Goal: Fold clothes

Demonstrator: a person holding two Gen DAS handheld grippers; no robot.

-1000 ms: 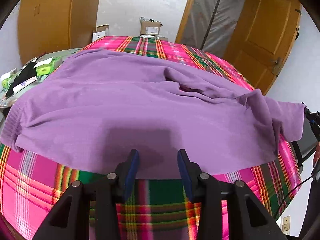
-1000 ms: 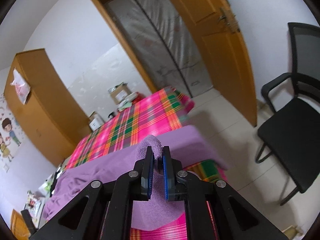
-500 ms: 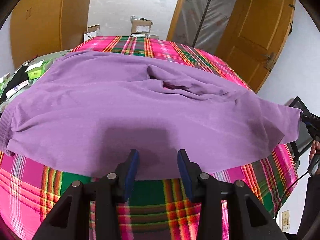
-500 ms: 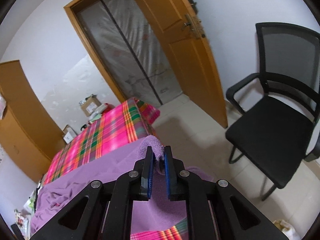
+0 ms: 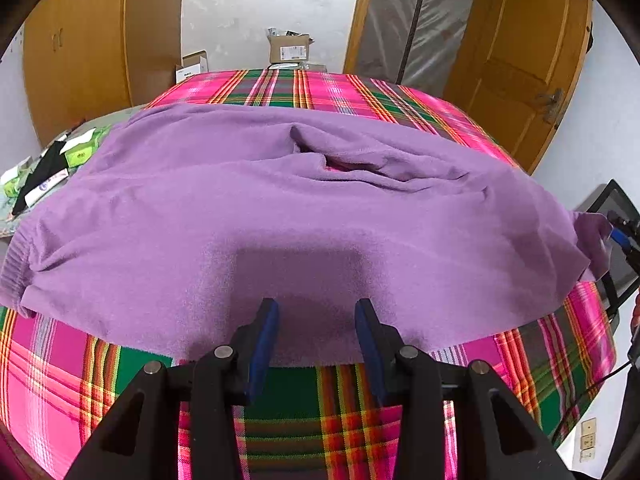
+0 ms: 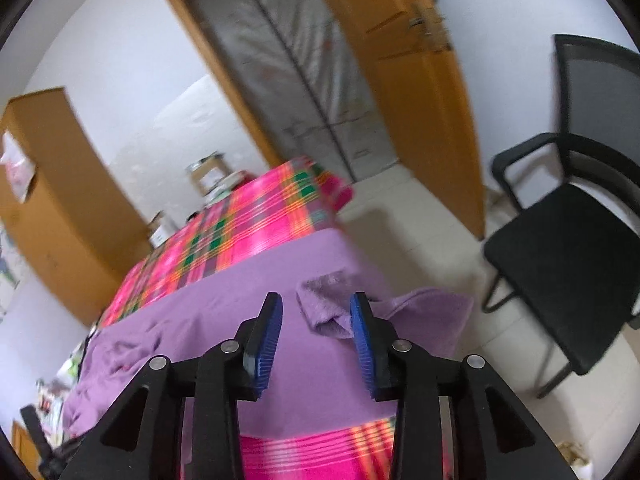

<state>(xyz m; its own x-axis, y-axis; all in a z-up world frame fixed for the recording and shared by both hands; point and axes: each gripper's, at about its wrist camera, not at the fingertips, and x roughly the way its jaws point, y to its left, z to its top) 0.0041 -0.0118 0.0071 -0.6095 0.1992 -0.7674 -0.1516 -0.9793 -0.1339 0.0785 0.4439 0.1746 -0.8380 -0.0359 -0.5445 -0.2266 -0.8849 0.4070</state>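
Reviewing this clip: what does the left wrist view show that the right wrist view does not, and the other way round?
Only the left wrist view shows the whole purple sweater spread flat, its ribbed hem at the left, and the open left gripper over its near edge. Only the right wrist view shows the black chair on the floor and the sleeve cuff lying loose between the right gripper pads, whose jaws have just been opening. Both show the plaid cloth, cardboard boxes and wooden door.

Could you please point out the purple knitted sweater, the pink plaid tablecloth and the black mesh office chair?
purple knitted sweater (image 5: pixel 248 216), left wrist view, on its flat body.
pink plaid tablecloth (image 5: pixel 328 92), left wrist view, bare far part.
black mesh office chair (image 6: pixel 560 256), right wrist view, seat.
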